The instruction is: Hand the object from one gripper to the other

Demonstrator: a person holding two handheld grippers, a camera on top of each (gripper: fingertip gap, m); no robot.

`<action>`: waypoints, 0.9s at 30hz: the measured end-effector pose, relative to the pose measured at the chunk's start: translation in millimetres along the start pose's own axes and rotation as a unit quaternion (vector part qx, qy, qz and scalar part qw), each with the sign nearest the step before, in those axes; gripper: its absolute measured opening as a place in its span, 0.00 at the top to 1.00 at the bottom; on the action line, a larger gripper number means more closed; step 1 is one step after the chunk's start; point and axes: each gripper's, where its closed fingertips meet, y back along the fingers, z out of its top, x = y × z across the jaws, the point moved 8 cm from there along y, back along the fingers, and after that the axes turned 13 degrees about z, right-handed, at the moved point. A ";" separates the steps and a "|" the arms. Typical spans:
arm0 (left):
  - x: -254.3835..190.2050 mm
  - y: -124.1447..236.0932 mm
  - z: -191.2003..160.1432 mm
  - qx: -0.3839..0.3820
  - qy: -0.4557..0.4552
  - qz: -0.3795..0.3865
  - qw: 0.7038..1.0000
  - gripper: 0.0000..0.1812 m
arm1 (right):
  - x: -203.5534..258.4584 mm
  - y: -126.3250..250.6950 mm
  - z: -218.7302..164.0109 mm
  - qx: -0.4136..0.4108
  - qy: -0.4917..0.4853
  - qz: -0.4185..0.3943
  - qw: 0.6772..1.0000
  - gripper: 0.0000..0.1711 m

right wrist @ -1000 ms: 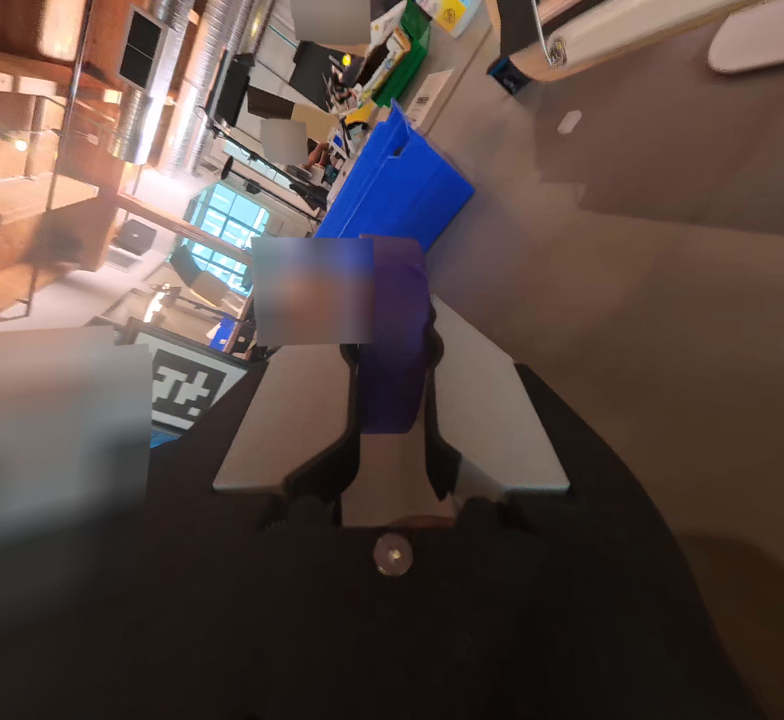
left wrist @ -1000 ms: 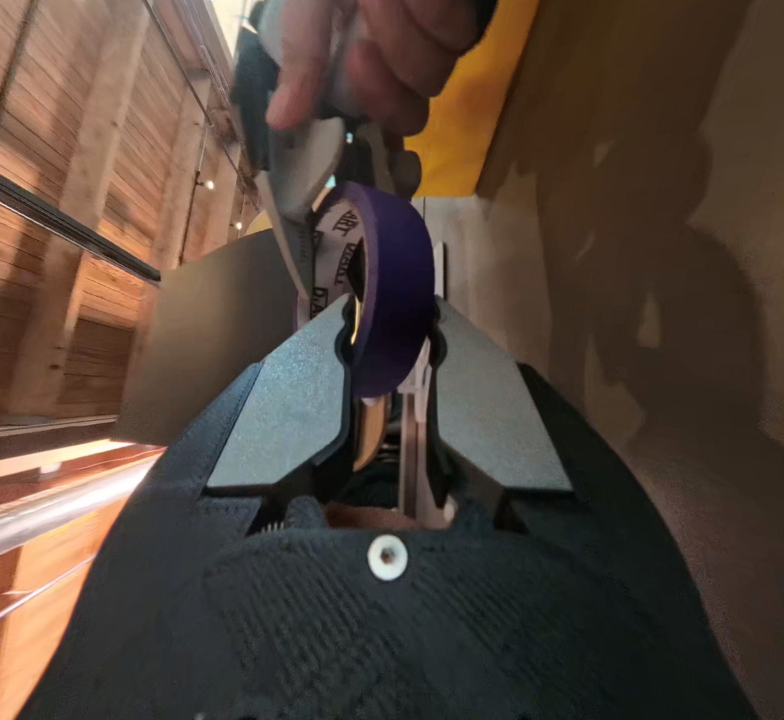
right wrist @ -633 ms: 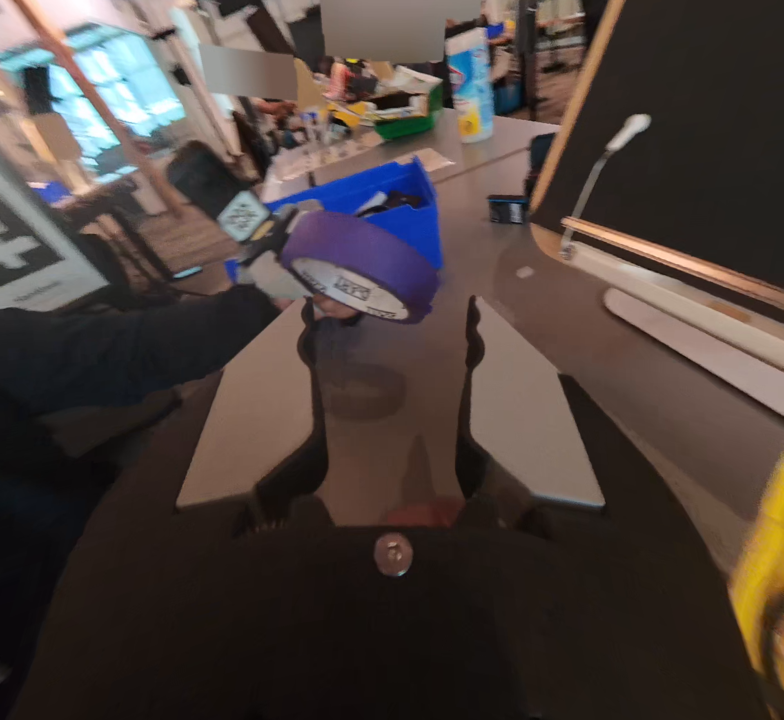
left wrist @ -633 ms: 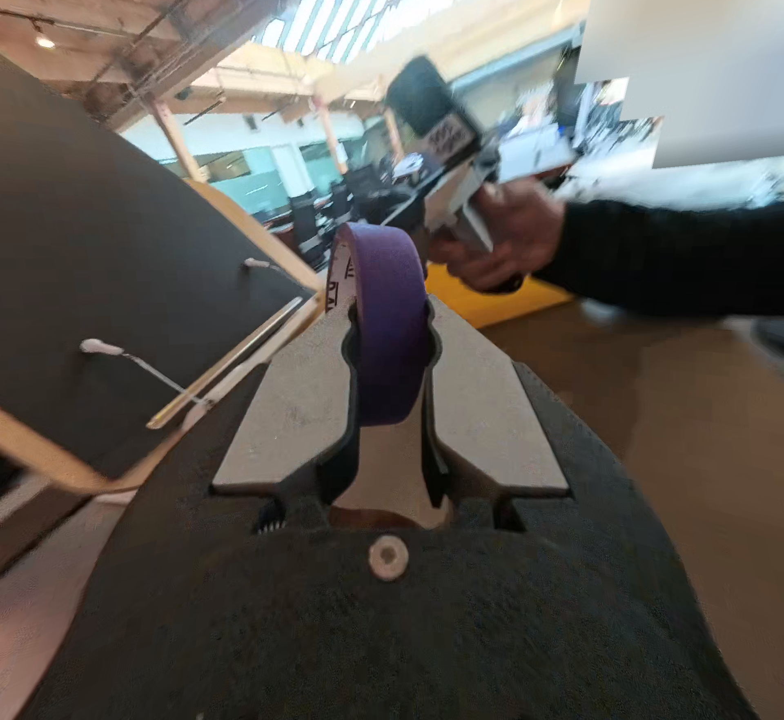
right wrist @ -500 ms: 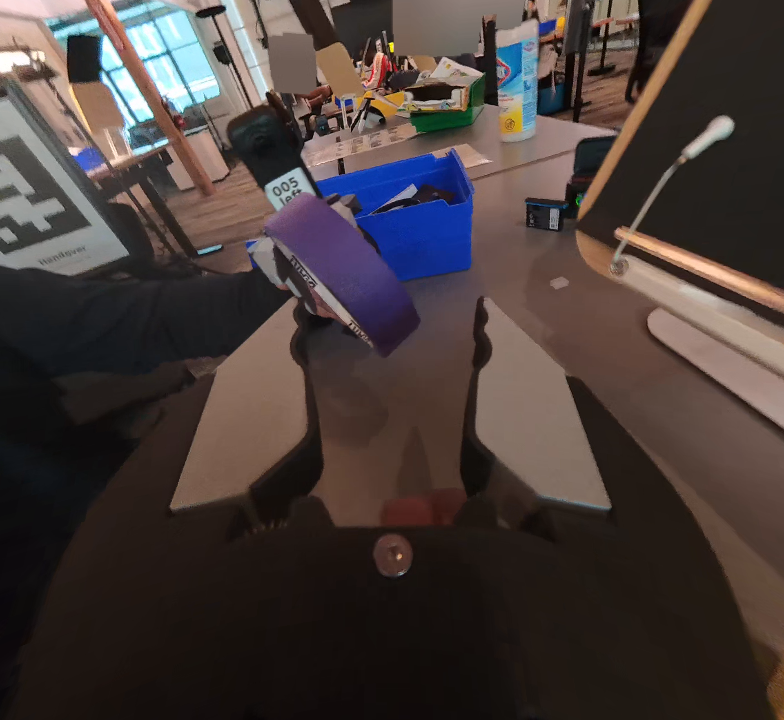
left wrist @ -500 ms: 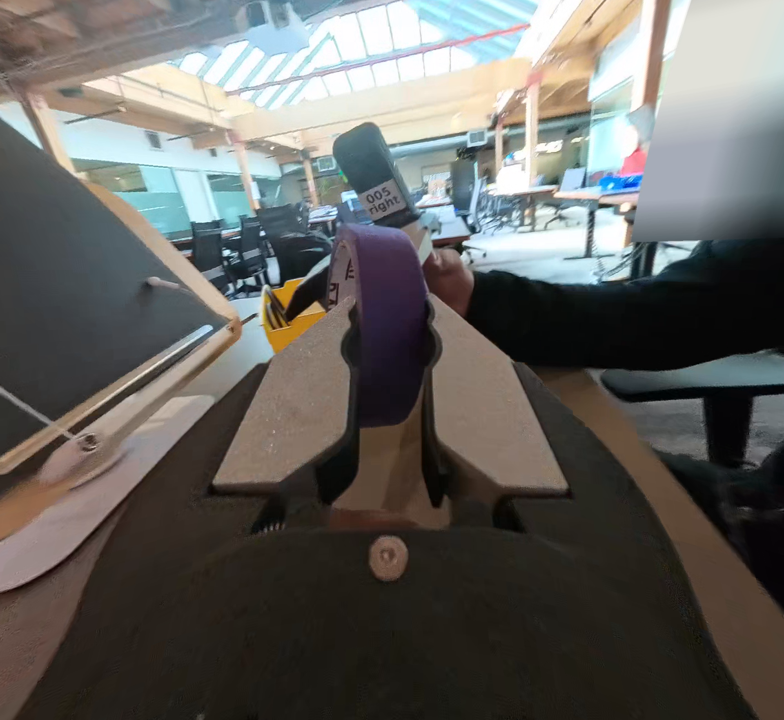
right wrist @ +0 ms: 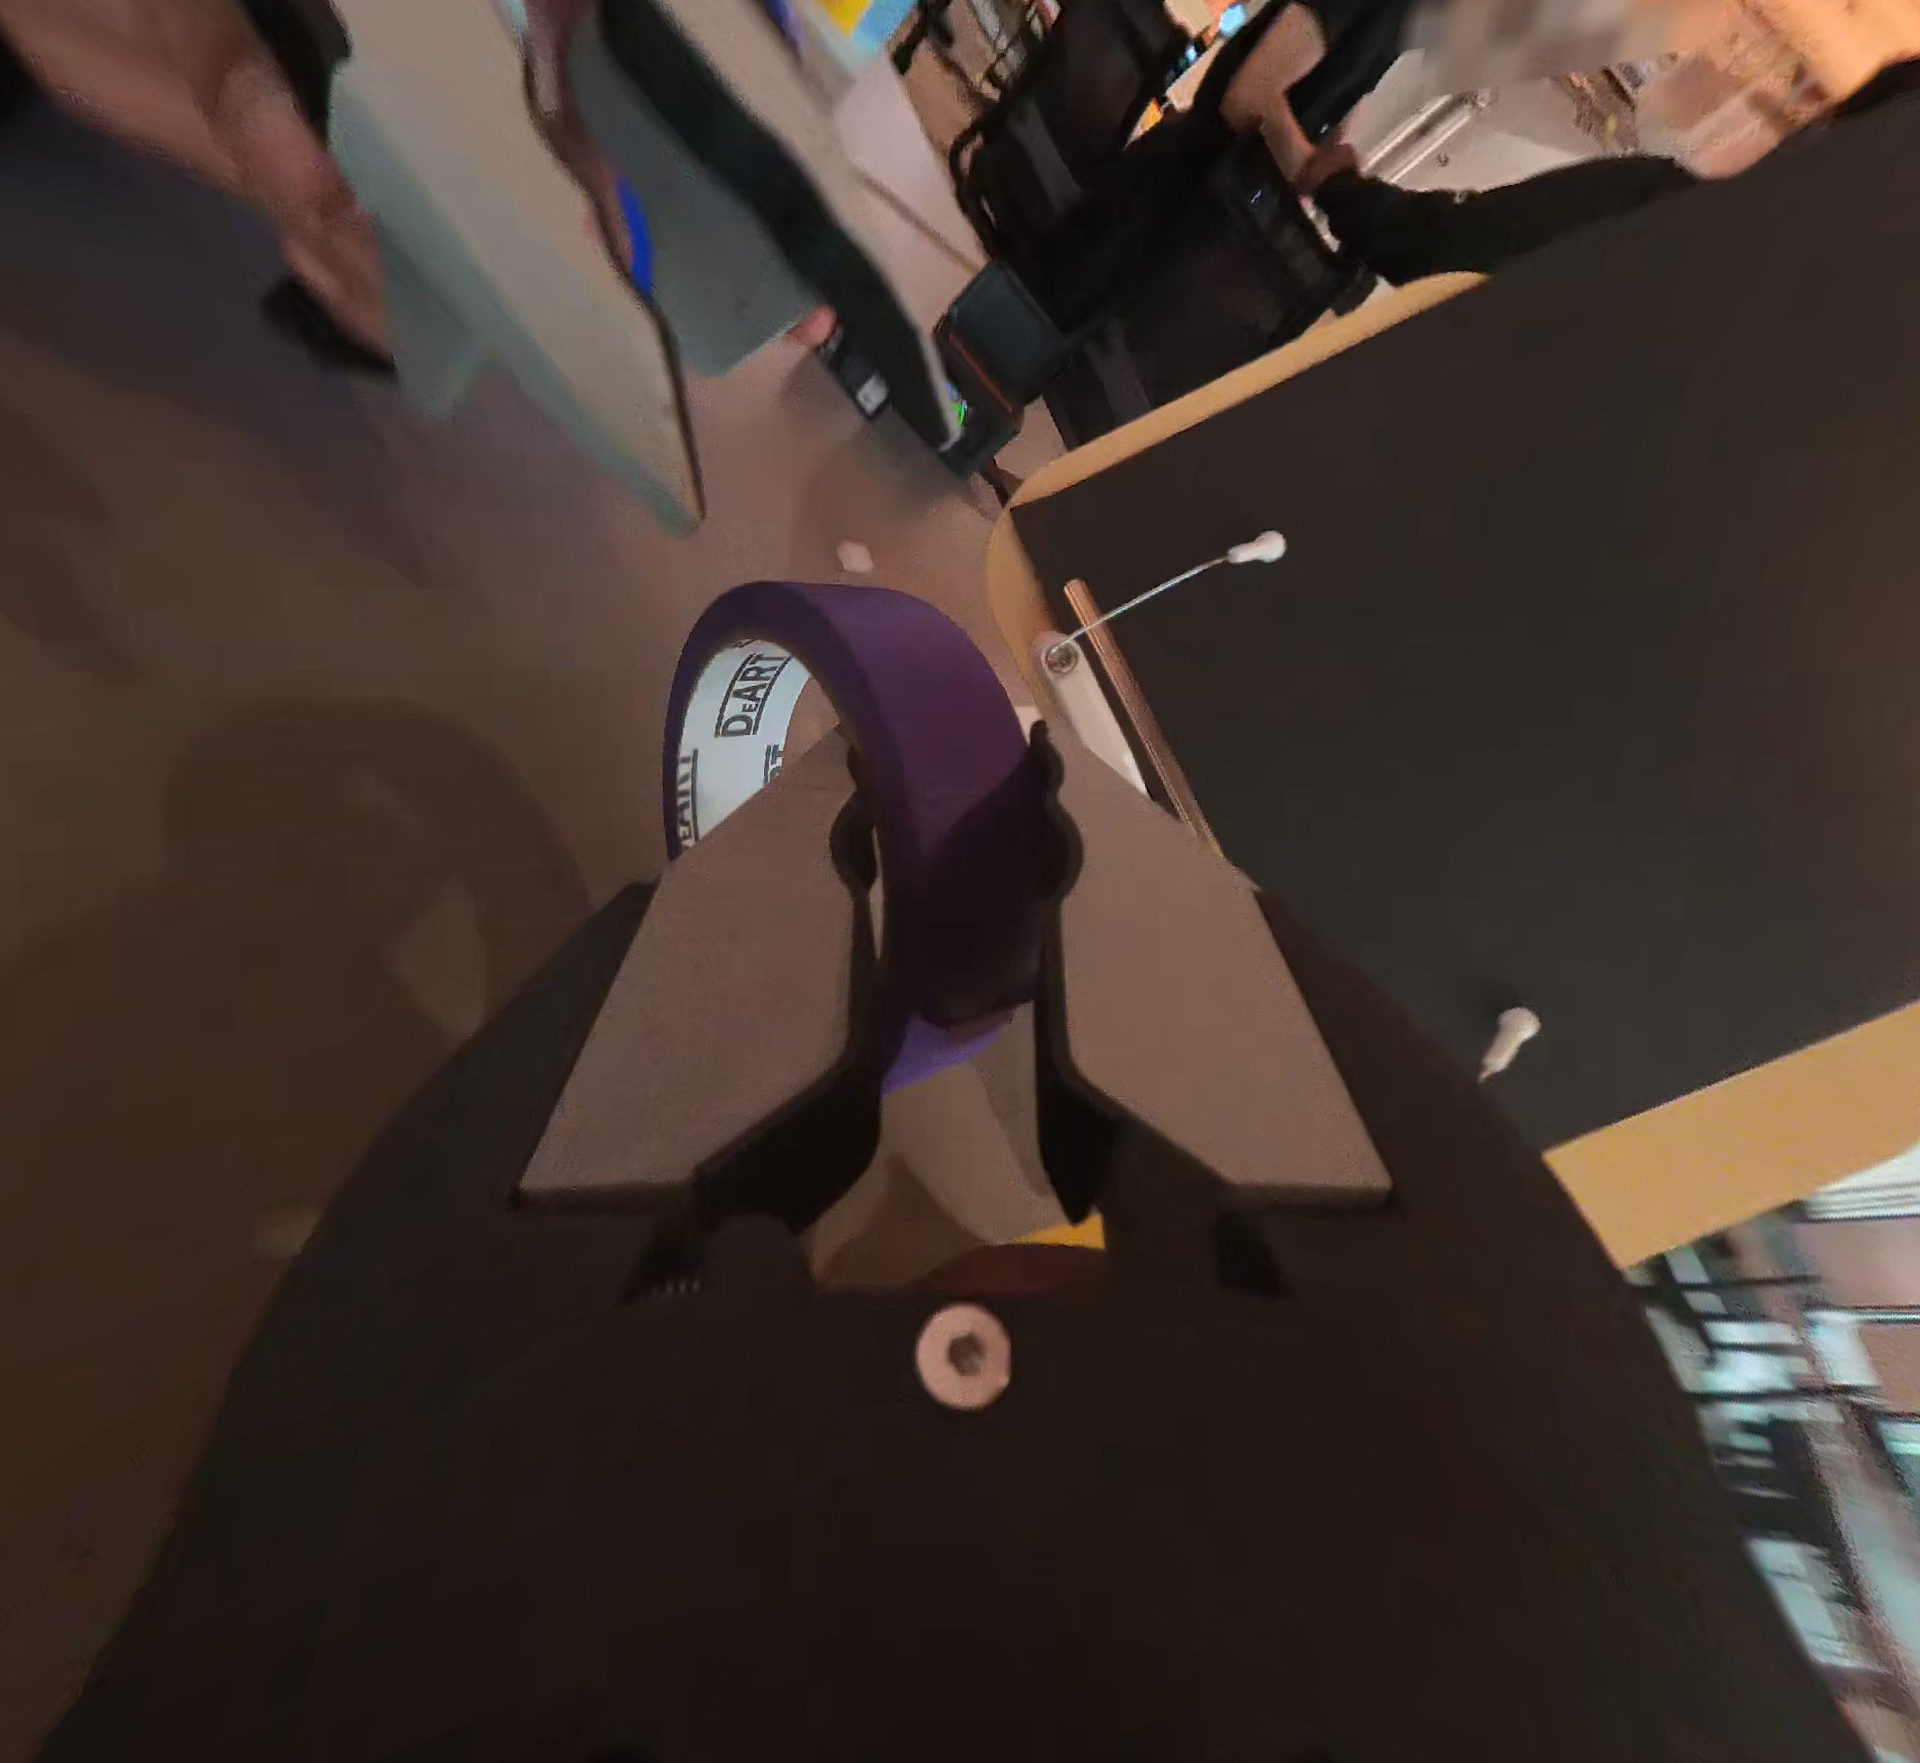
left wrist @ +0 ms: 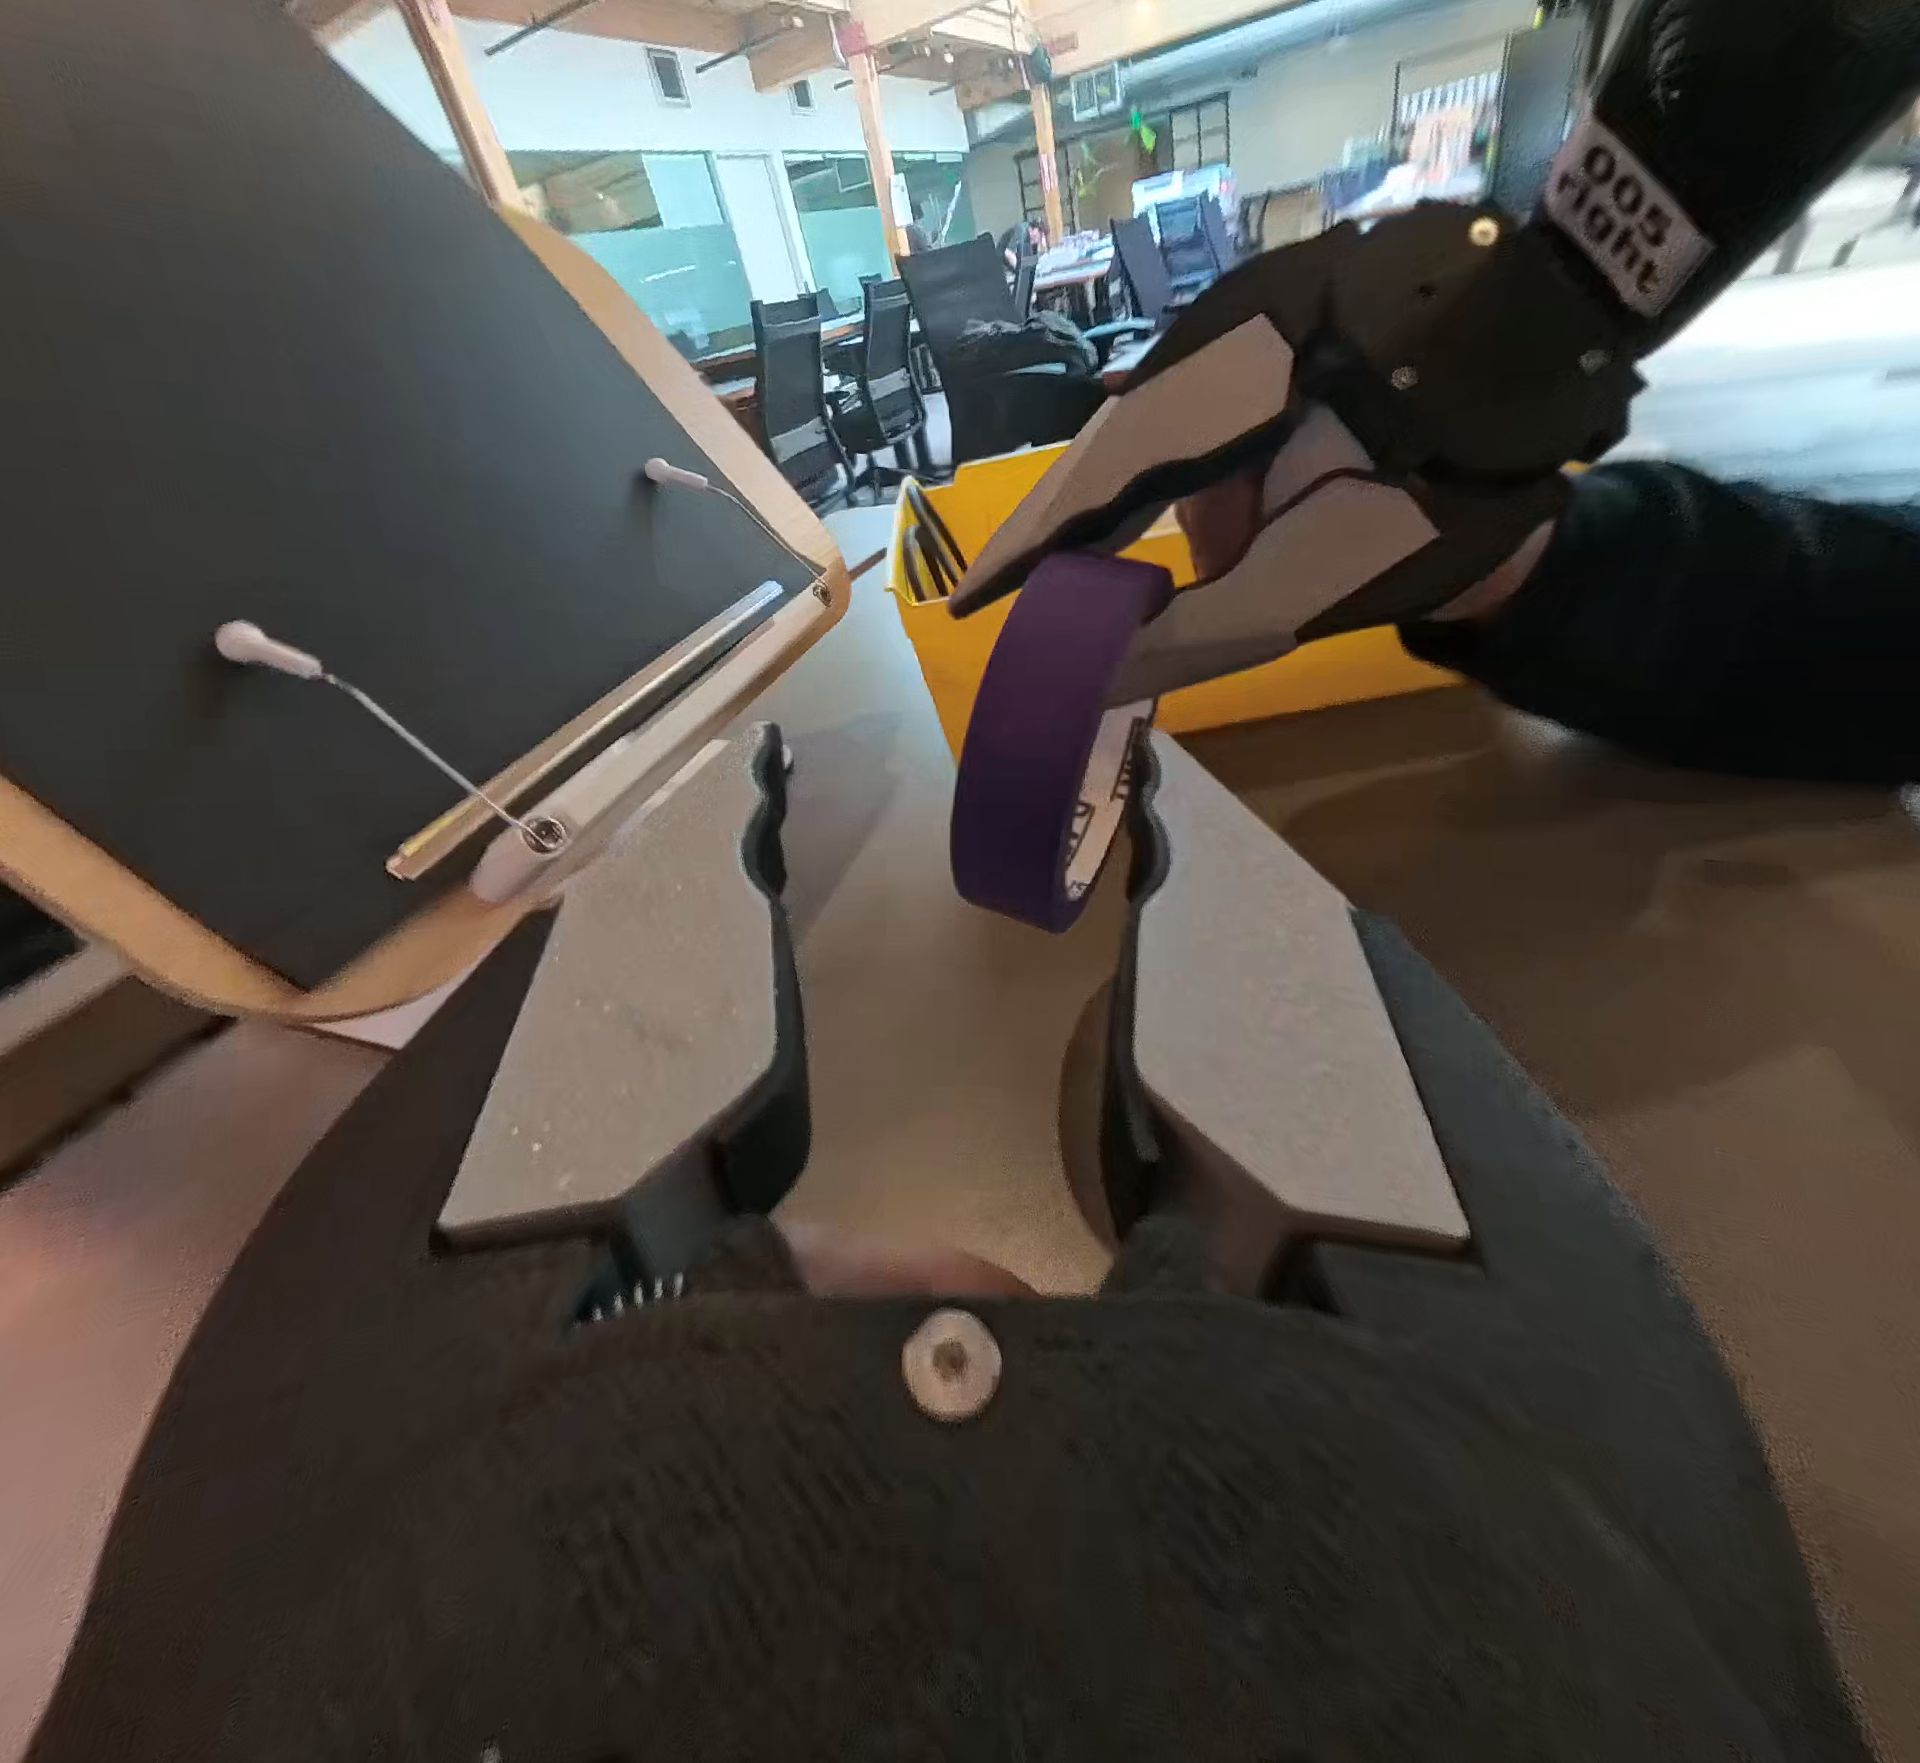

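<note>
The right gripper (right wrist: 951, 820) holds the purple tape roll (right wrist: 914, 726) tight between its two fingers, and the roll stands on its edge with its round hole facing sideways. The left gripper (left wrist: 951, 799) has its fingers spread wide, and the bottom of the roll (left wrist: 1023, 768) hangs between their tips, just beside the right finger (left wrist: 1247, 986) and apart from the left one. The roll is a thin purple ring with a white inside, so I think the left fingers need only close on its flat sides.
</note>
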 end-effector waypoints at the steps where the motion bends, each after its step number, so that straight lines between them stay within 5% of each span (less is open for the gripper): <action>1: -3.8 0.2 -0.6 0.004 -0.025 -0.004 1.000 0.65 | 4.8 -3.7 1.1 0.018 0.033 -0.001 0.999 0.86; 5: -22.1 -4.7 -14.3 0.054 -0.099 -0.046 0.993 0.72 | 17.4 -12.6 10.4 0.059 0.100 -0.008 0.993 0.86; 7: -24.9 -8.7 -22.9 0.079 -0.155 -0.030 0.984 0.85 | 24.7 -14.7 17.4 0.062 0.106 0.012 0.992 0.85; 10: -28.9 -9.3 -27.1 0.080 -0.245 -0.017 0.966 0.85 | 29.5 -14.6 13.4 0.100 0.106 0.051 0.988 0.80; 15: -20.9 -10.3 -22.8 0.021 -0.479 0.139 0.867 0.85 | 7.4 14.2 -9.0 0.070 -0.132 0.030 0.988 0.70; 20: -20.3 -18.4 -15.9 -0.029 -0.585 0.240 0.774 0.85 | 2.1 32.0 -20.9 -0.101 -0.482 0.122 0.862 0.62; 24: -33.5 -20.1 -14.6 -0.074 -0.612 0.235 0.751 0.85 | -9.7 27.0 -24.5 -0.178 -0.600 0.167 0.762 0.54; 27: -42.9 -16.3 -10.2 -0.113 -0.627 0.234 0.734 0.85 | -12.9 14.8 -28.8 -0.196 -0.645 0.214 0.707 0.62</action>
